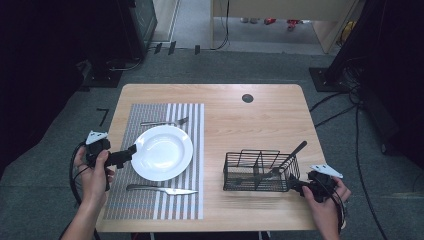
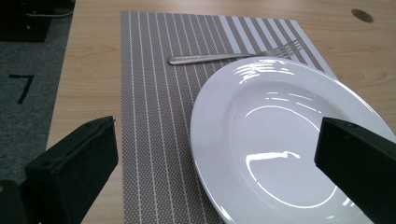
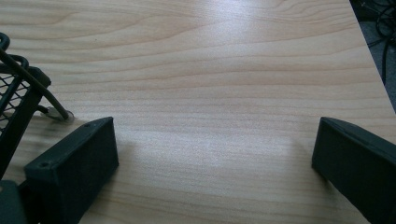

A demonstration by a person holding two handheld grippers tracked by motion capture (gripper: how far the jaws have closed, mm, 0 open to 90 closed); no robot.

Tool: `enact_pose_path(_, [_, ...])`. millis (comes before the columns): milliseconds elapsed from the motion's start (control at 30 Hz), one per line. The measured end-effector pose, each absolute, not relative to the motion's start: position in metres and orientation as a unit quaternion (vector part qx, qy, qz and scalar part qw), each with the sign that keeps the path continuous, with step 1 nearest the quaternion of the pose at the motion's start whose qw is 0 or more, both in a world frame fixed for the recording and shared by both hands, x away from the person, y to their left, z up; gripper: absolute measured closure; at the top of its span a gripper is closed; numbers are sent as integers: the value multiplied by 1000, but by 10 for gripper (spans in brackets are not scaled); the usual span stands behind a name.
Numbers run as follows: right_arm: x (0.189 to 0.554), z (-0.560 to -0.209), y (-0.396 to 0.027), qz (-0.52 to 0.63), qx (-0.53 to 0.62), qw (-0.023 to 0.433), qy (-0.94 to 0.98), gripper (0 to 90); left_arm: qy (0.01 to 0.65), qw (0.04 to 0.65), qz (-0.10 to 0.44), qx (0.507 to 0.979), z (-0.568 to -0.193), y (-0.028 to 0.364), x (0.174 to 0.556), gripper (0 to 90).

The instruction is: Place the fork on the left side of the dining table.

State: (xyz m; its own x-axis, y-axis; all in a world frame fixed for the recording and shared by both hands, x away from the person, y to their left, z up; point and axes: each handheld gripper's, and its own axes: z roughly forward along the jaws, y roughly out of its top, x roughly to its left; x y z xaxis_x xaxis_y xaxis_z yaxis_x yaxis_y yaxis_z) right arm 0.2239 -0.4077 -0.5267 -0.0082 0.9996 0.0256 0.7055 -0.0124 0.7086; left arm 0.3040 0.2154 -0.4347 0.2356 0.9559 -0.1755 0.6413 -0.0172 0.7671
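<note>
On the table lie one striped placemat, one white plate, one fork far of the plate, one knife near of it, and right, one black wire caddy holding one utensil.

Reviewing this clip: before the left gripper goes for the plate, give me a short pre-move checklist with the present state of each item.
1. Left gripper open: ok, jaws wide apart in the left gripper view.
2. Jaws straddling the plate rim: cannot tell; one jaw is over the placemat, the other above the plate, contact unclear.
3. Plate empty: ok, nothing lies on it.
4. Fork and knife off the plate: ok, the fork lies beyond it, the knife on its near side, both on the placemat.
5. Right gripper out of the way: ok, open beside the wire basket, over bare table.
</note>
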Motion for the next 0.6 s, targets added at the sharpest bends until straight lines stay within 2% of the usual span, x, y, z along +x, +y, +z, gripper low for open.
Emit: enact_pose_path(600, [224, -527, -408, 281, 654, 262, 652, 0, 572, 383, 231, 688, -438, 230, 259, 0])
